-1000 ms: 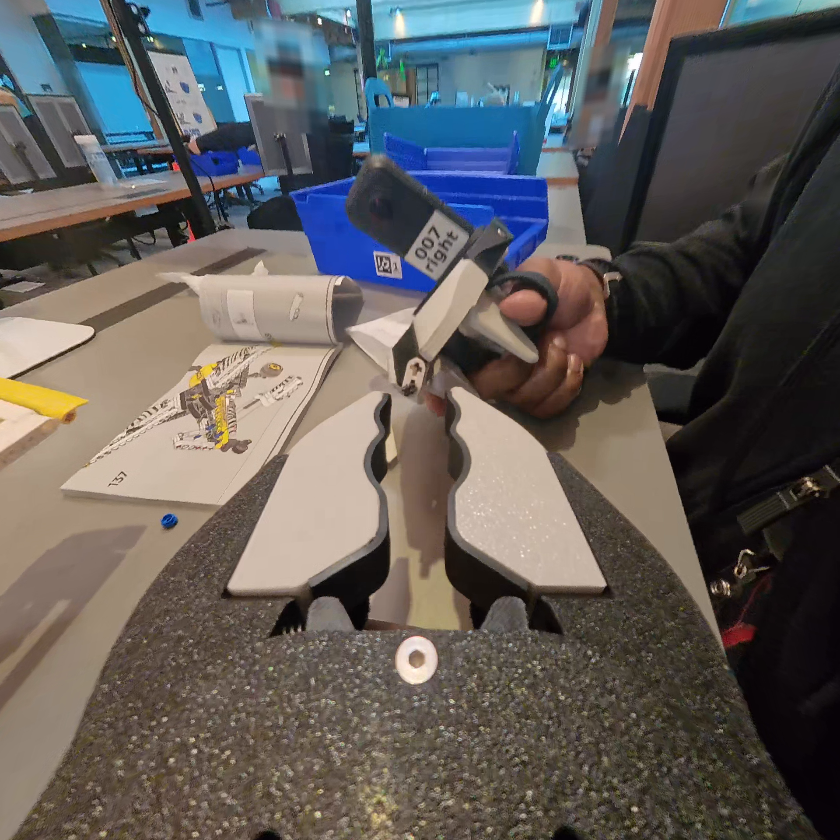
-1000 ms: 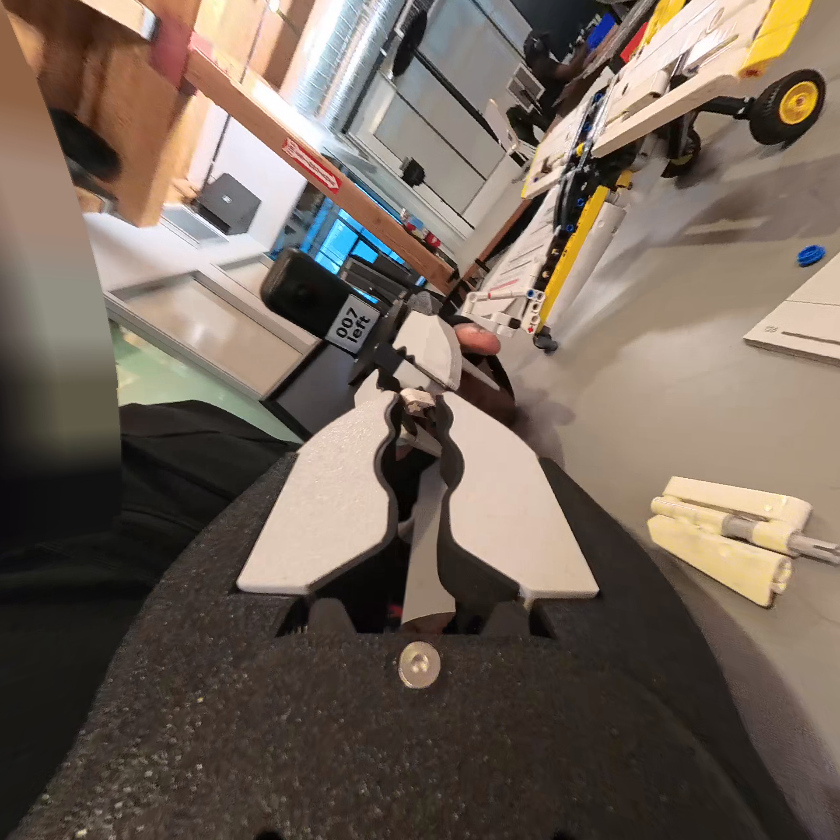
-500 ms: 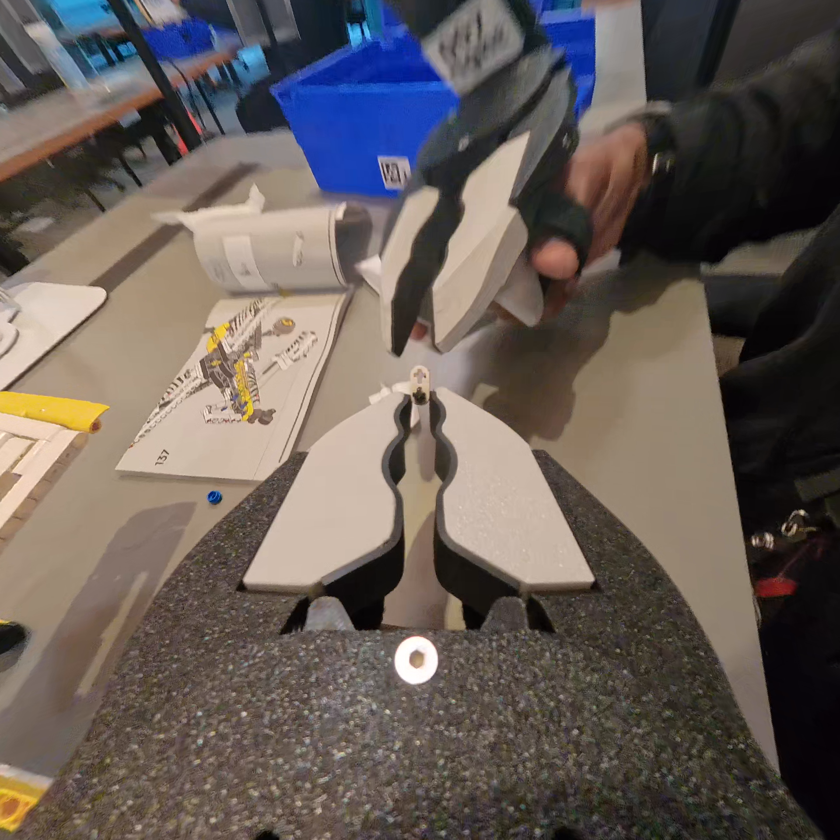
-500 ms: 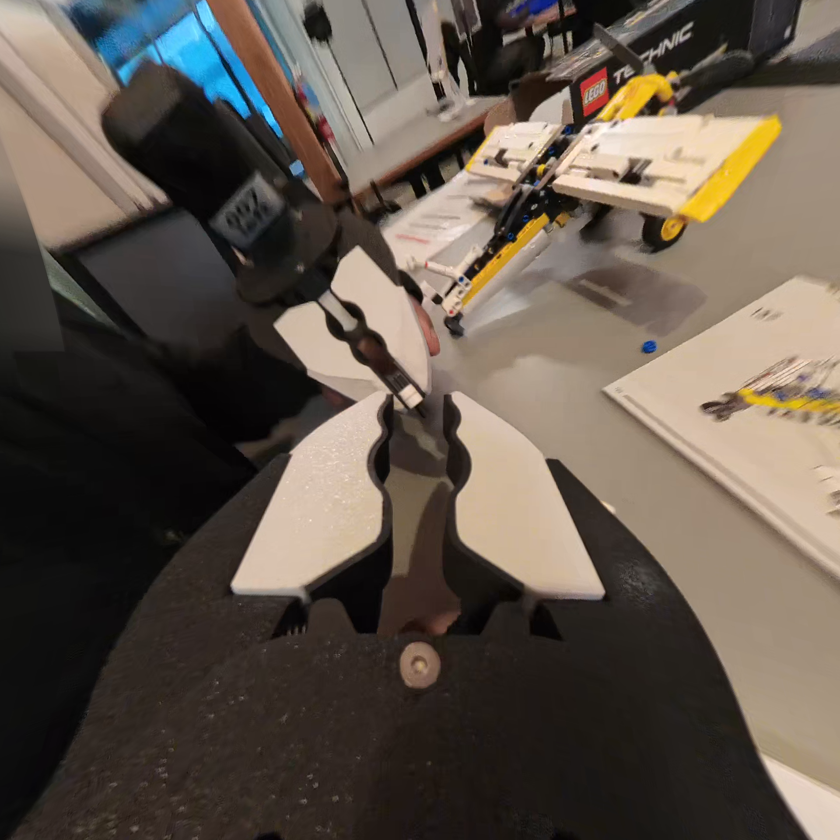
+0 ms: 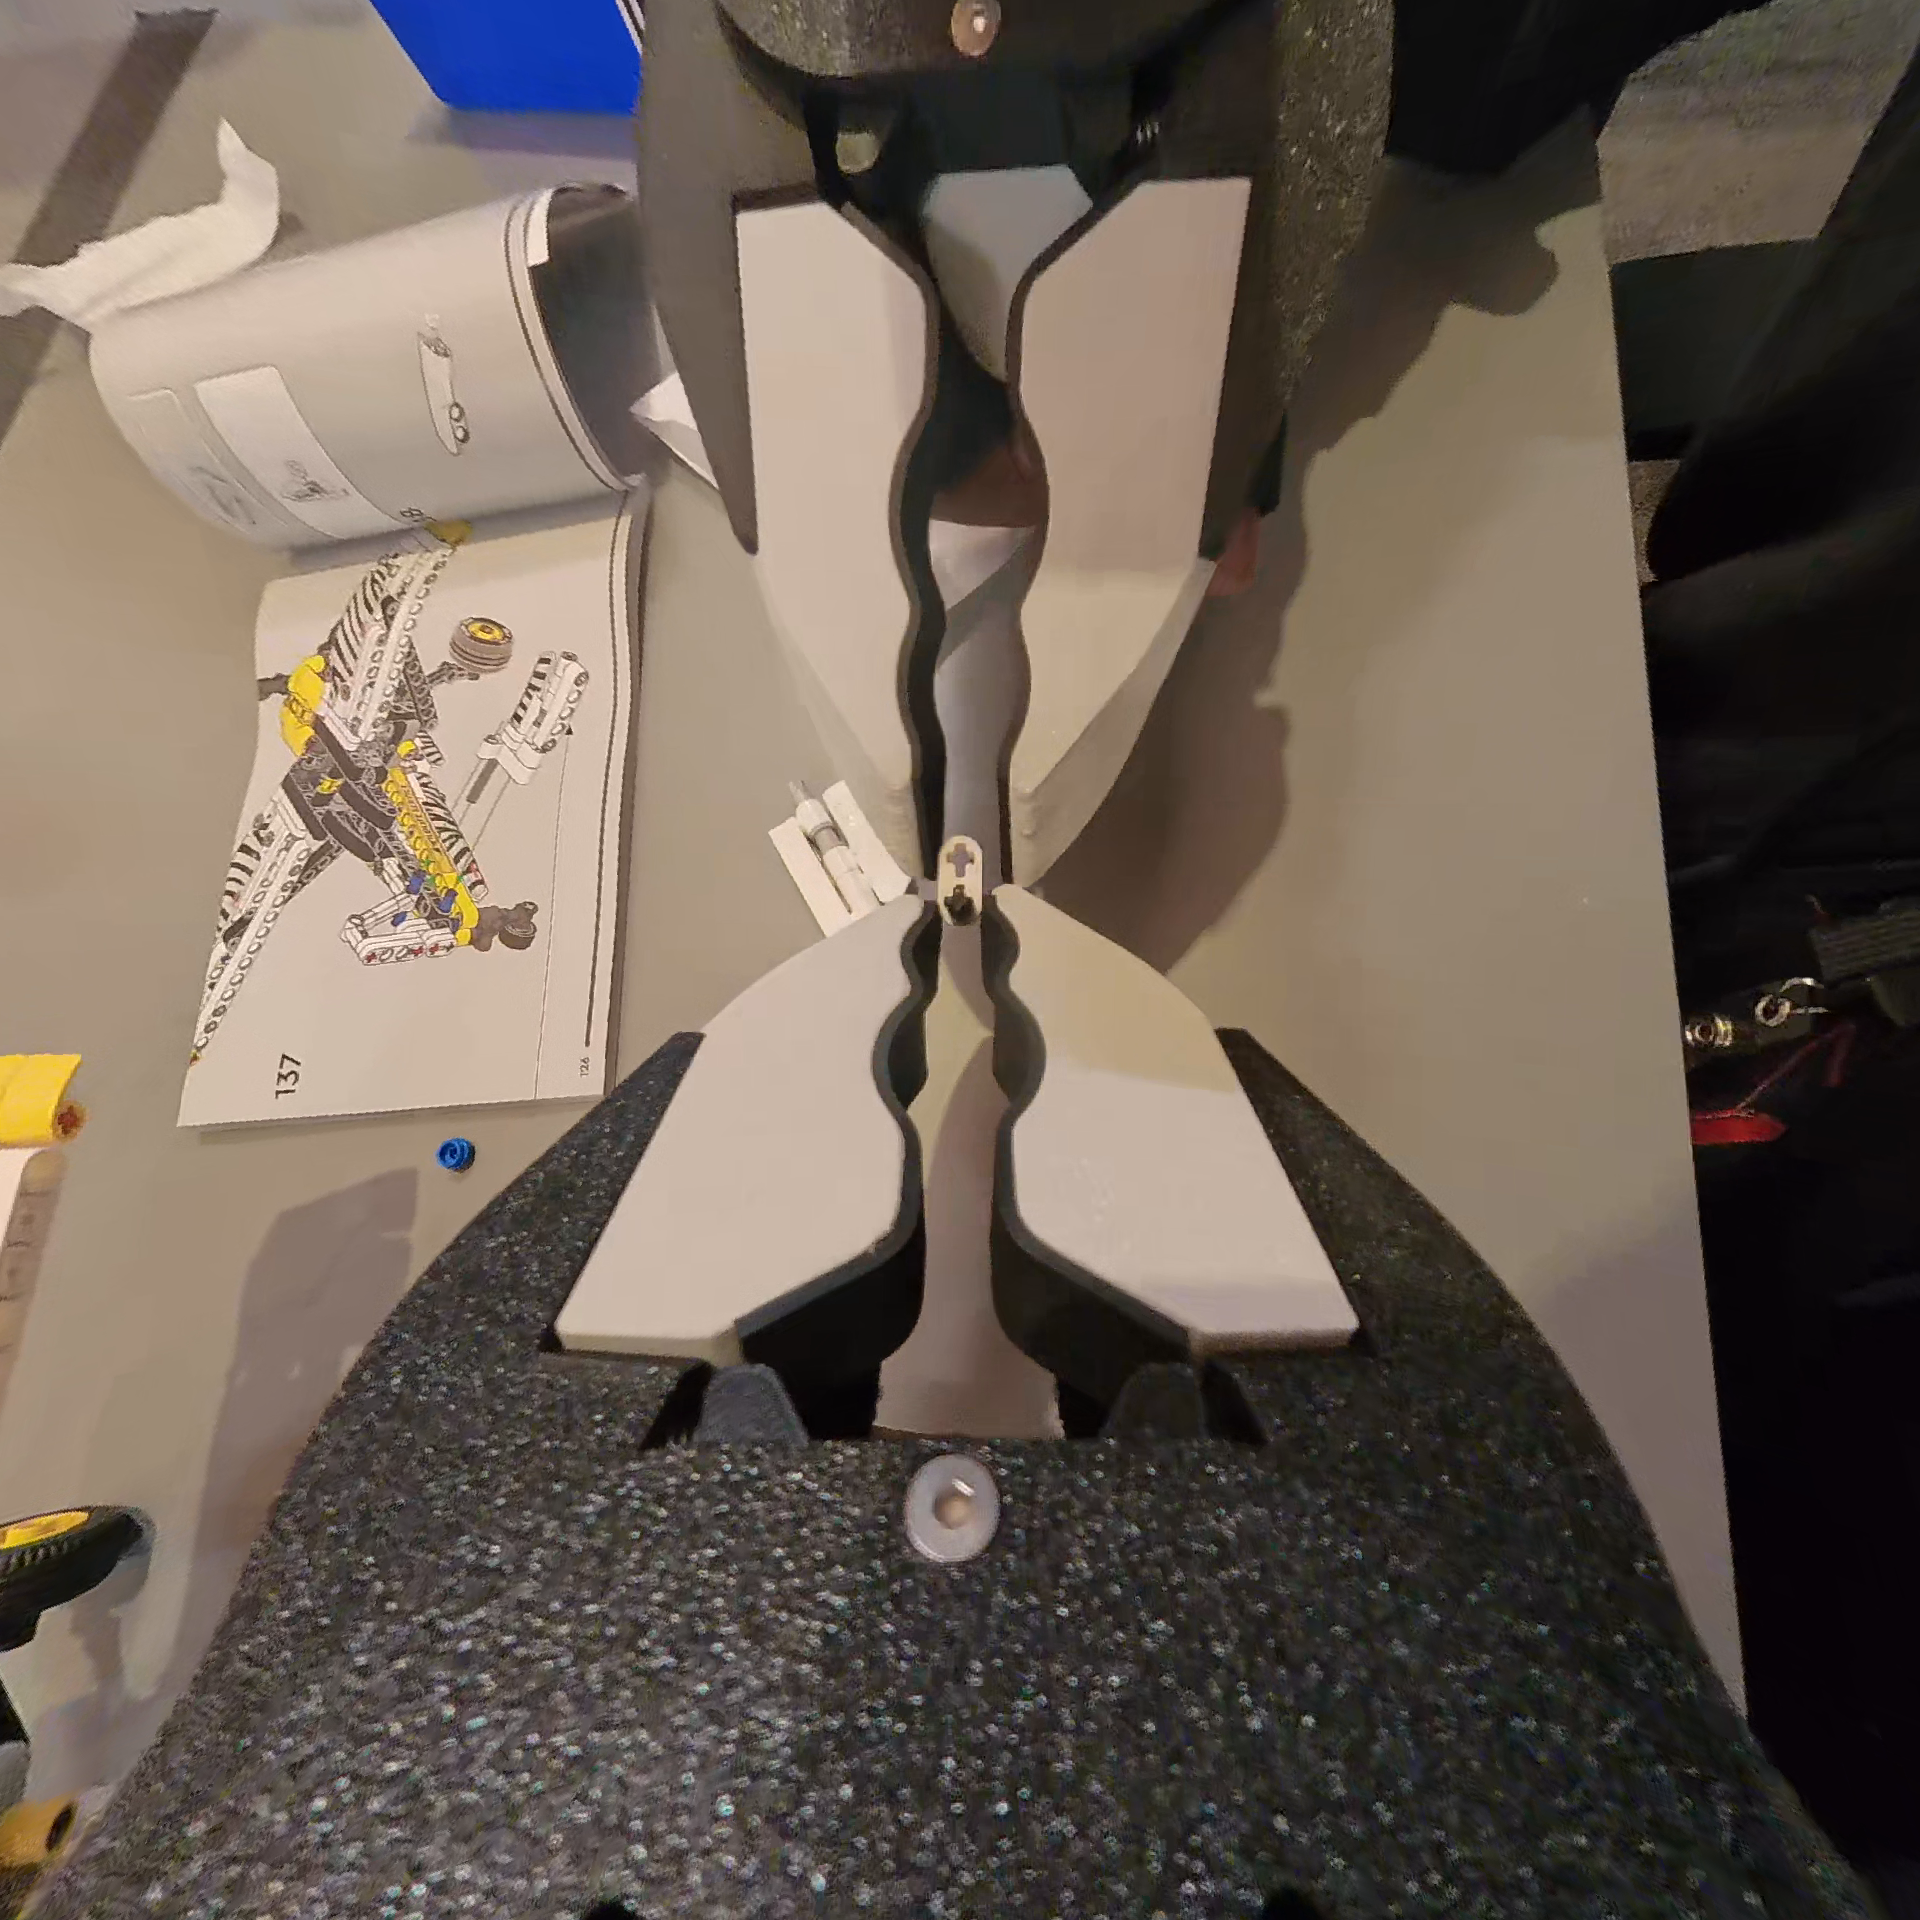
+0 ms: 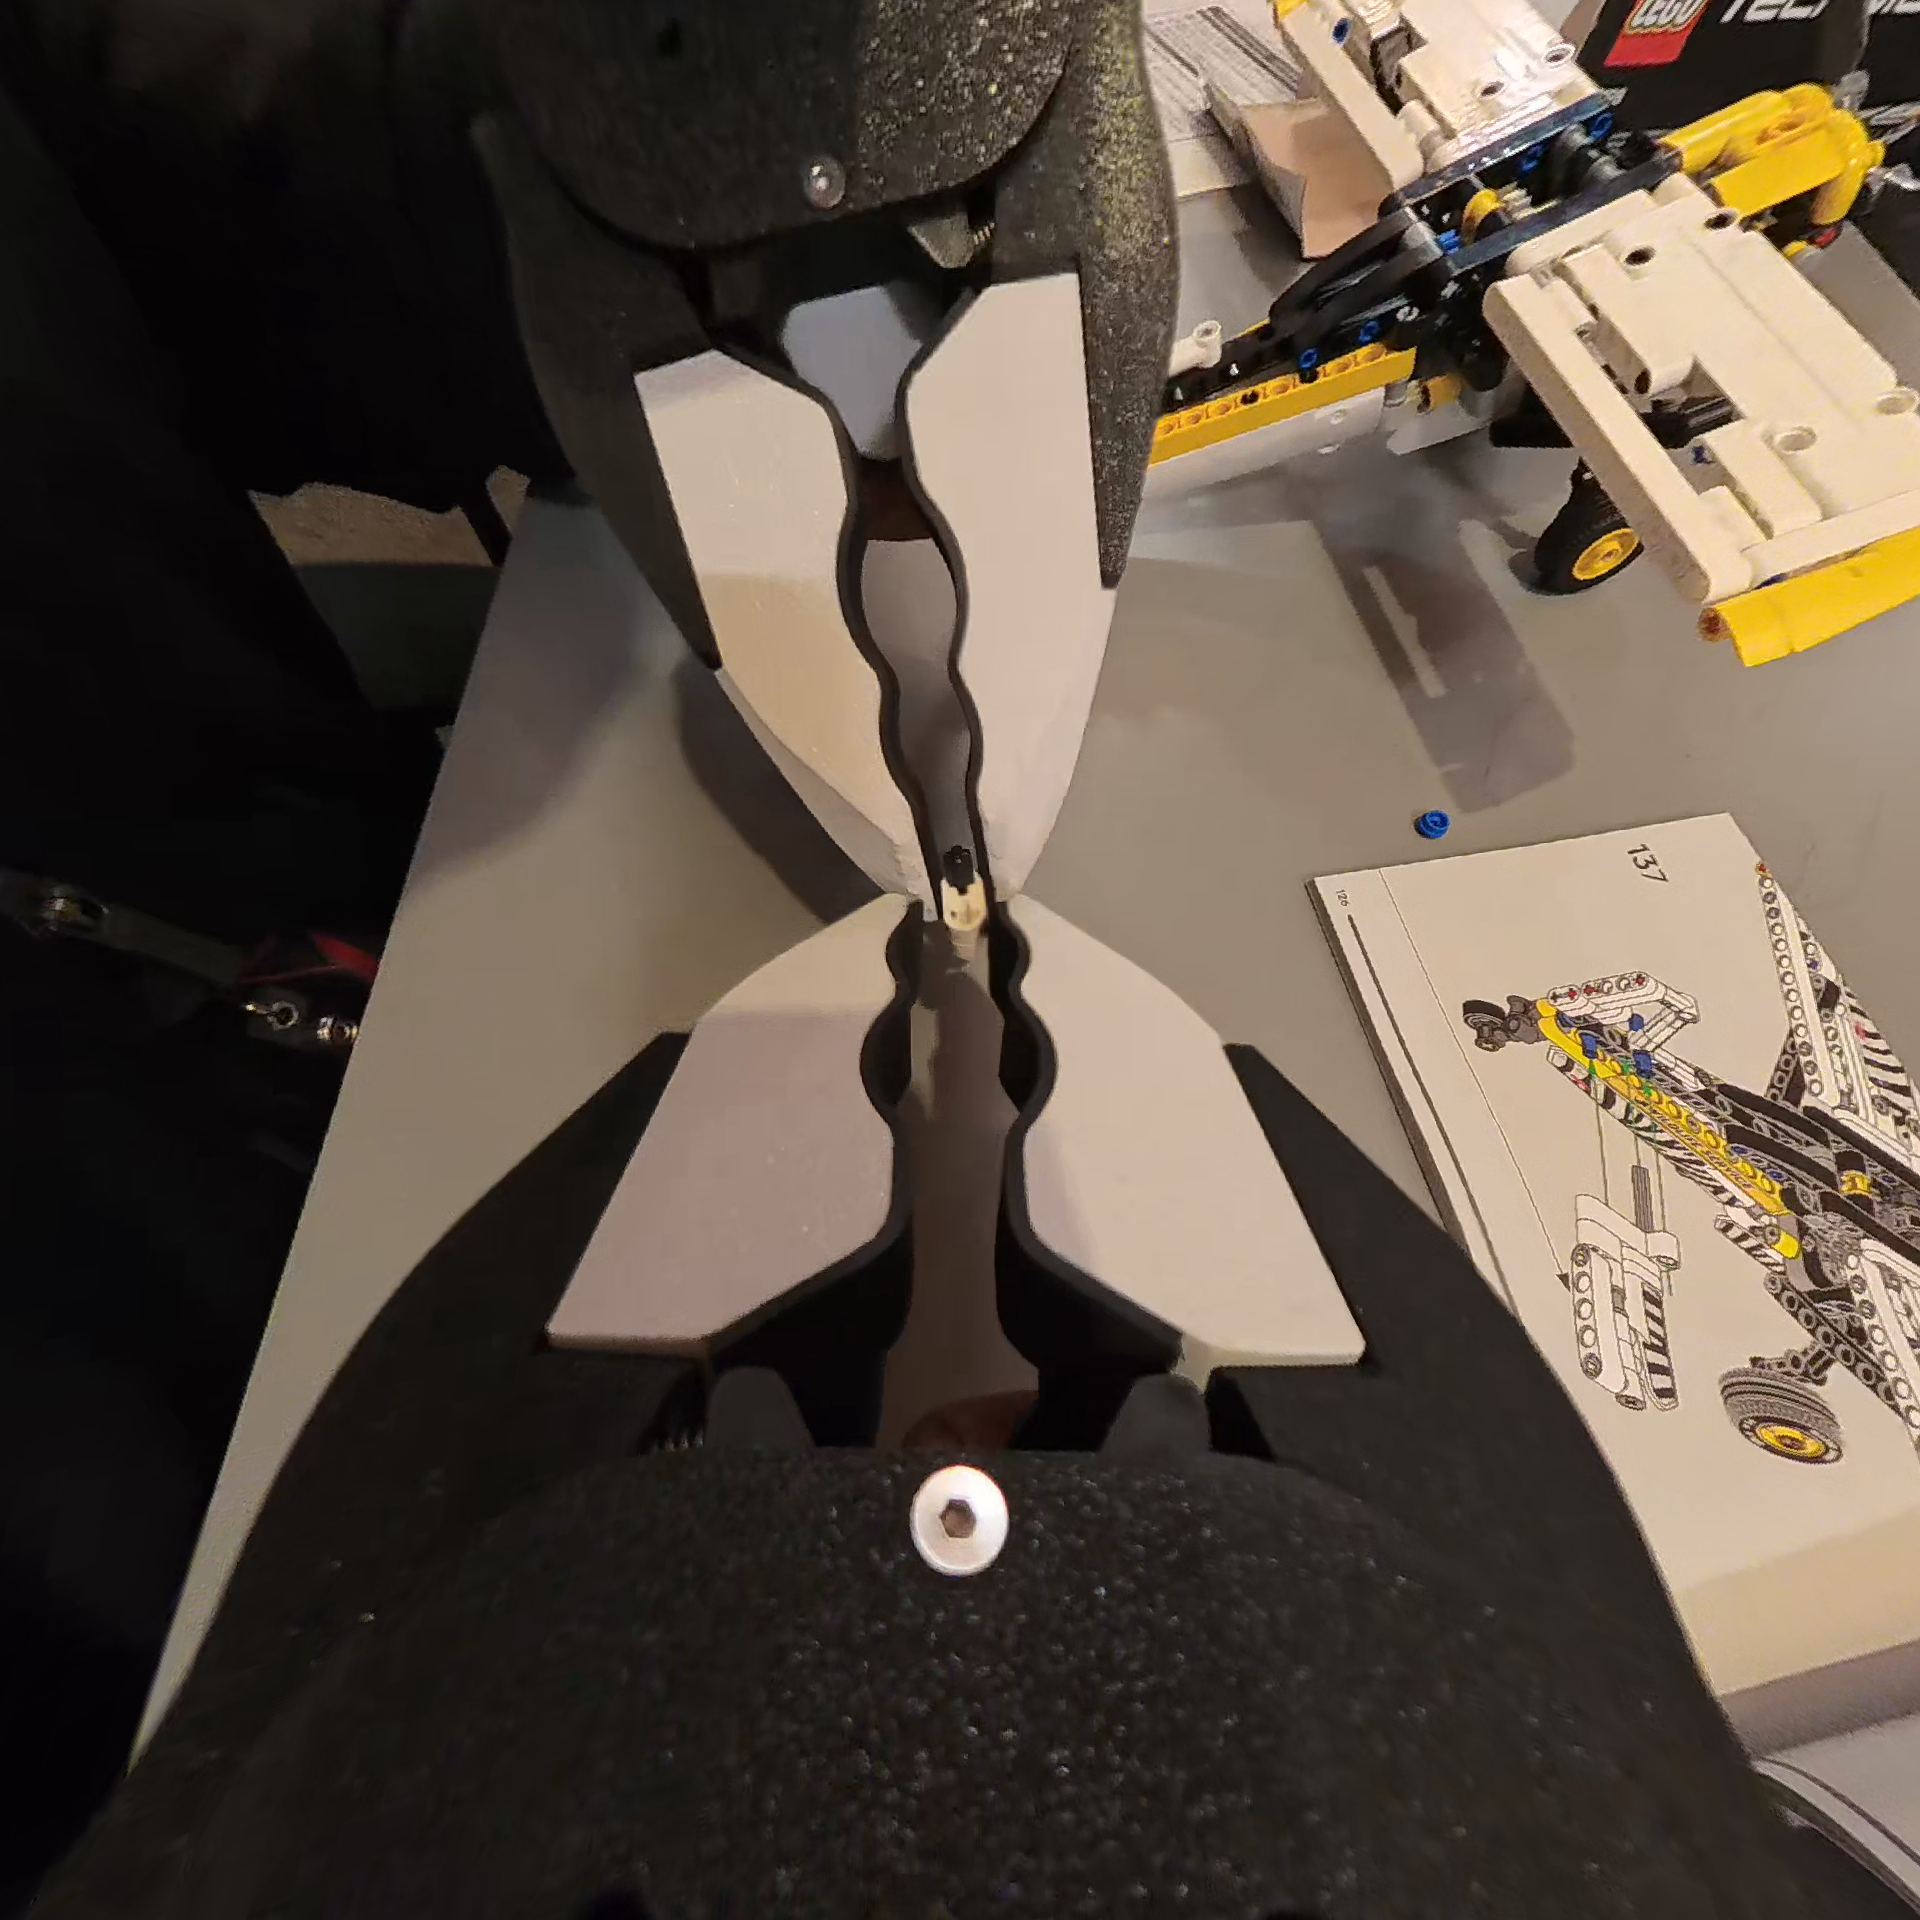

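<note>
My left gripper (image 5: 958,902) is shut on a small cream two-hole connector (image 5: 958,879) with a black pin in its lower hole. It holds the connector above the grey table (image 5: 1351,935). My right gripper (image 5: 966,826) points at it from the far side, tip to tip. In the right wrist view my right gripper (image 6: 958,912) has its tips on either side of the connector's (image 6: 961,899) near end. A slit shows between each pad and the piece. The black pin (image 6: 954,860) sits between the left fingers (image 6: 1029,727).
An open instruction booklet (image 5: 416,831) lies left of the grippers, with a small blue stud (image 5: 454,1153) by it. A white part with an axle (image 5: 831,862) lies under the tips. A rolled paper (image 5: 343,384), a blue bin (image 5: 520,52) and a white-and-yellow brick model (image 6: 1558,312) stand farther off. Left and right tips are no more than a few centimetres apart.
A second ago my right gripper held the connector. My left gripper shut on it, the right let go and drew back. The right has returned tip to tip with narrower jaws. Both views tilted down.
</note>
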Demonstrator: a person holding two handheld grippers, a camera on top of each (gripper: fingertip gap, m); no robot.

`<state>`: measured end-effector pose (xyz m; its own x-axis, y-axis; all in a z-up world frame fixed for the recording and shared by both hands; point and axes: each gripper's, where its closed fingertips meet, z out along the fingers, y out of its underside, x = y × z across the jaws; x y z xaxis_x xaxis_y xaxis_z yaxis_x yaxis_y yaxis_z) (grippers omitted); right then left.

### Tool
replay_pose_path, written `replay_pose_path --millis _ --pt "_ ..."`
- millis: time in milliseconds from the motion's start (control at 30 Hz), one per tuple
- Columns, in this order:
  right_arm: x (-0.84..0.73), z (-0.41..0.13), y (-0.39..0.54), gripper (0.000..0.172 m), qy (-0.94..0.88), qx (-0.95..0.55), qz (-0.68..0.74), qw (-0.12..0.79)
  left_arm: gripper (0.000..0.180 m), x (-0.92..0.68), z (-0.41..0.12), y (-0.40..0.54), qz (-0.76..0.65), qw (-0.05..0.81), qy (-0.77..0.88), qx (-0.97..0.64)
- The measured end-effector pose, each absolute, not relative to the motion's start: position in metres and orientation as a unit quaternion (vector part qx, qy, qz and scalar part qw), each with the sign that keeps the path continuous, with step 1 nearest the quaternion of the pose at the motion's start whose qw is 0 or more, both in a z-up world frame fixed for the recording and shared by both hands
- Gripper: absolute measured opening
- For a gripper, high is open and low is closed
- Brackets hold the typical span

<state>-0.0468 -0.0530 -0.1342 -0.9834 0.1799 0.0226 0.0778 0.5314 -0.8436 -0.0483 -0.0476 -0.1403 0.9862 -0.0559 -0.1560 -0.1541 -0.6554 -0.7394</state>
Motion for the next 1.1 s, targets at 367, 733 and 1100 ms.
replay_pose_path --millis 367,733,1100 --pt "-0.061 -0.119 -0.036 0.007 -0.810 -0.165 0.562 -0.013 0.018 -0.057 -0.127 -0.031 0.027 0.460 0.033 -0.887" --pt "-0.098 -0.077 0.001 0.007 -0.557 -0.340 0.741 -0.156 0.023 -0.097 -0.081 0.007 -0.071 0.663 -0.108 -0.738" --pt "-0.103 -0.077 0.011 0.007 -0.532 -0.351 0.757 -0.144 0.009 -0.099 -0.085 0.024 -0.104 0.679 -0.105 -0.719"
